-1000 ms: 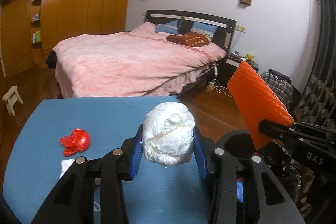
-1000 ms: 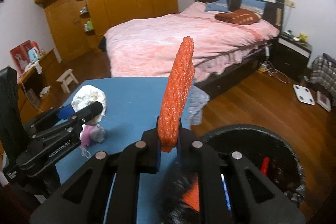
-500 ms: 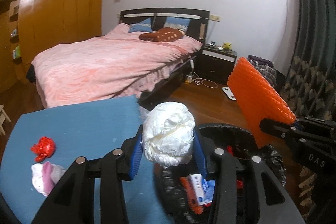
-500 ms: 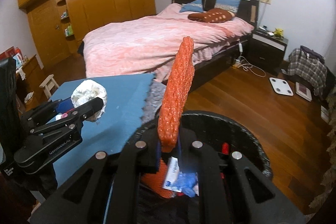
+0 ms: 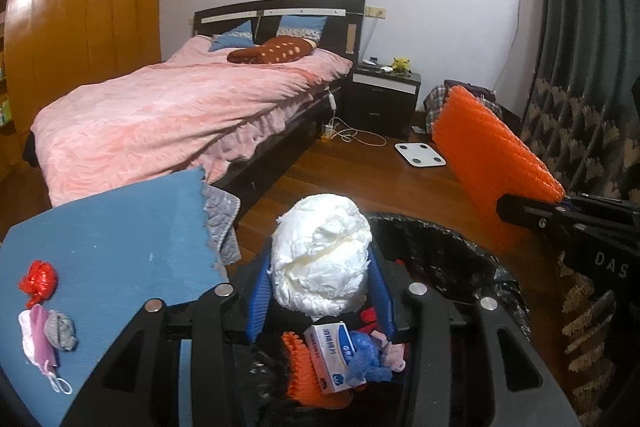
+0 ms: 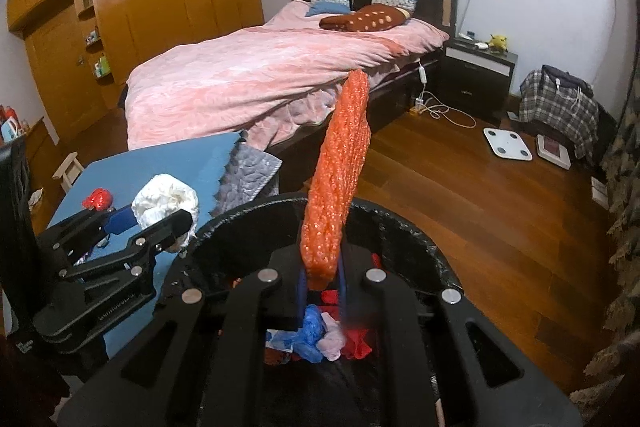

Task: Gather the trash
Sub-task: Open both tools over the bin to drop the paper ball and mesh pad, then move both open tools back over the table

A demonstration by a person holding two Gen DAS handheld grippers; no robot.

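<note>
While both tools hang over the black-lined trash bin (image 5: 444, 239): left tool (image 5: 320, 301), blue pads pinching a white crumpled paper wad (image 5: 322, 257) above the bin's near rim; right tool (image 6: 322, 285), pressed onto an orange foam net sheet (image 6: 340, 167) standing upright above the bin. Inside the bin: small white box (image 5: 332, 355), blue wrapper (image 5: 366, 357). Beside the bin, on the blue surface (image 5: 120, 227): red wrapper (image 5: 39, 281), pink mask (image 5: 36, 337).

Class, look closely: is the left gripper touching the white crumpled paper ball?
Touching. The left wrist view shows the left gripper with blue jaws pressed against both sides of the white crumpled paper ball.
</note>
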